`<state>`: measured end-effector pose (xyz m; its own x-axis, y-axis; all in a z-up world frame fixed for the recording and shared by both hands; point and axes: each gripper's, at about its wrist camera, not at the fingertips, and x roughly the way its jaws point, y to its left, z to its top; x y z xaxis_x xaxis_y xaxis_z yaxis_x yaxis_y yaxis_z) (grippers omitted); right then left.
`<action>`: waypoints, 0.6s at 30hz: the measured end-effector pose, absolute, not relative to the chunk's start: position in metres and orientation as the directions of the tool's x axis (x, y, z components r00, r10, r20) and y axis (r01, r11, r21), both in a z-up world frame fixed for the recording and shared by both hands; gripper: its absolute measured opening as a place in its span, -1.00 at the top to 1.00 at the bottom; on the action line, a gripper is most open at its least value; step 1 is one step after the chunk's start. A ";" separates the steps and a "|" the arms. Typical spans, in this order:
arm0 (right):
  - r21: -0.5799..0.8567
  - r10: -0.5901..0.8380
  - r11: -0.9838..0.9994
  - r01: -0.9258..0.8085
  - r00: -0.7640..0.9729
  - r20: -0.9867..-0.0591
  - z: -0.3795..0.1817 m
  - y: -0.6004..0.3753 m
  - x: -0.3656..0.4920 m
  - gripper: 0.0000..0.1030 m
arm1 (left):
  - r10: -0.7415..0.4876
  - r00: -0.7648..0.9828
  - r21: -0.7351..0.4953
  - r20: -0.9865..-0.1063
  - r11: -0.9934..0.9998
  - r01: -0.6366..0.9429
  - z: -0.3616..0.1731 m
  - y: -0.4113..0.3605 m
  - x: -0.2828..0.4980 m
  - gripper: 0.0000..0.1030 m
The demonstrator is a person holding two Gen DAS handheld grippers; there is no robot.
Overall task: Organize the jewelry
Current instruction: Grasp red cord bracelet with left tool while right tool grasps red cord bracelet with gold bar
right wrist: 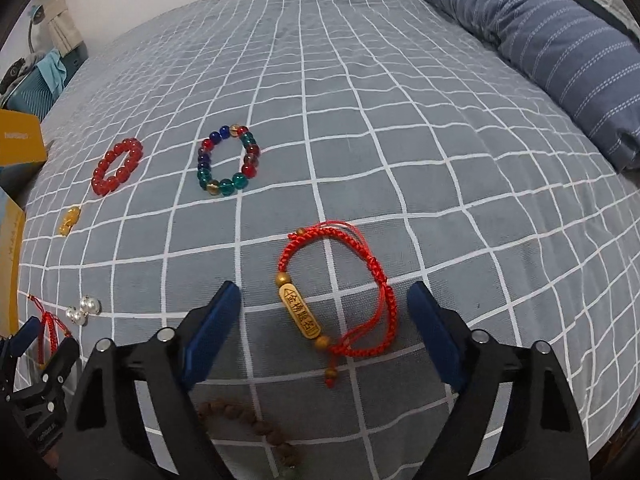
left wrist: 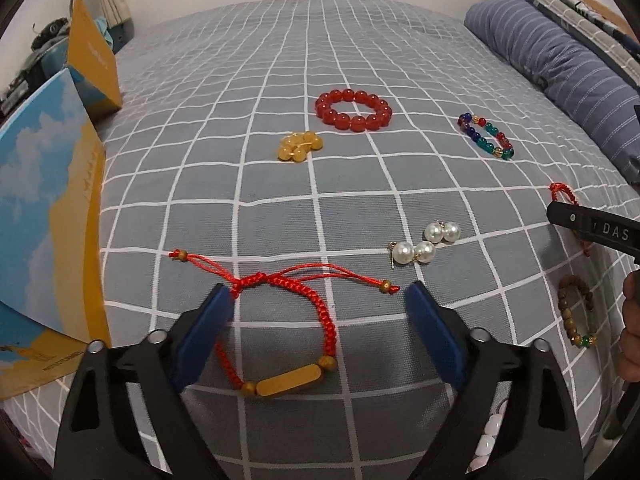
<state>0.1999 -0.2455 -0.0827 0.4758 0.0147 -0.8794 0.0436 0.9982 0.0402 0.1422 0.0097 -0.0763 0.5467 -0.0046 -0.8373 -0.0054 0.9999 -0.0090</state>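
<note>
Jewelry lies spread on a grey checked bedsheet (left wrist: 280, 208). My left gripper (left wrist: 320, 300) is open and empty, its fingers astride a red braided cord bracelet with a gold bar bead (left wrist: 288, 384). Beyond it lie pearl earrings (left wrist: 424, 244), a yellow bead cluster (left wrist: 298, 146), a red bead bracelet (left wrist: 352, 111) and a multicolour glass bead bracelet (left wrist: 486, 136). My right gripper (right wrist: 324, 300) is open and empty, astride a second red cord bracelet with an engraved gold bar (right wrist: 300, 314). A brown wooden bead bracelet (right wrist: 256, 428) lies under it.
An open blue and yellow box (left wrist: 48, 216) stands at the left edge of the bed. A blue striped pillow (left wrist: 560, 64) lies at the right. White and pink beads (left wrist: 490, 440) show by the left gripper's right finger. A bedside clutter of objects (right wrist: 36, 72) is far left.
</note>
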 end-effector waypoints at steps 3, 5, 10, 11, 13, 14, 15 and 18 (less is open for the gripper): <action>0.046 0.017 0.998 0.050 0.477 -0.879 -0.083 -0.248 0.201 -0.26 | -0.034 0.526 -0.038 -0.850 0.999 0.002 -0.078 0.011 0.143 -0.35; 0.055 0.022 0.997 0.055 0.475 -0.880 -0.083 -0.249 0.201 -0.12 | -0.037 0.528 -0.041 -0.849 0.999 0.004 -0.077 0.011 0.142 -0.13; 0.061 0.025 0.996 0.061 0.474 -0.880 -0.082 -0.251 0.200 0.21 | -0.043 0.521 -0.048 -0.853 0.999 0.003 -0.075 0.012 0.140 0.20; 0.063 0.026 0.996 0.063 0.474 -0.880 -0.082 -0.252 0.200 0.31 | -0.042 0.520 -0.049 -0.853 0.999 0.000 -0.075 0.012 0.140 0.28; 0.065 0.026 0.996 0.066 0.475 -0.880 -0.083 -0.251 0.200 0.40 | -0.037 0.517 -0.046 -0.855 0.999 -0.004 -0.074 0.014 0.140 0.43; 0.069 0.029 0.995 0.068 0.475 -0.880 -0.083 -0.252 0.200 0.52 | -0.038 0.517 -0.046 -0.855 0.999 -0.004 -0.074 0.013 0.140 0.57; 0.074 0.033 0.995 0.068 0.477 -0.878 -0.083 -0.251 0.200 0.62 | -0.036 0.516 -0.045 -0.856 0.999 -0.004 -0.074 0.014 0.141 0.64; 0.073 0.032 0.995 0.067 0.480 -0.877 -0.083 -0.250 0.200 0.73 | -0.030 0.515 -0.037 -0.856 0.999 -0.003 -0.074 0.014 0.142 0.90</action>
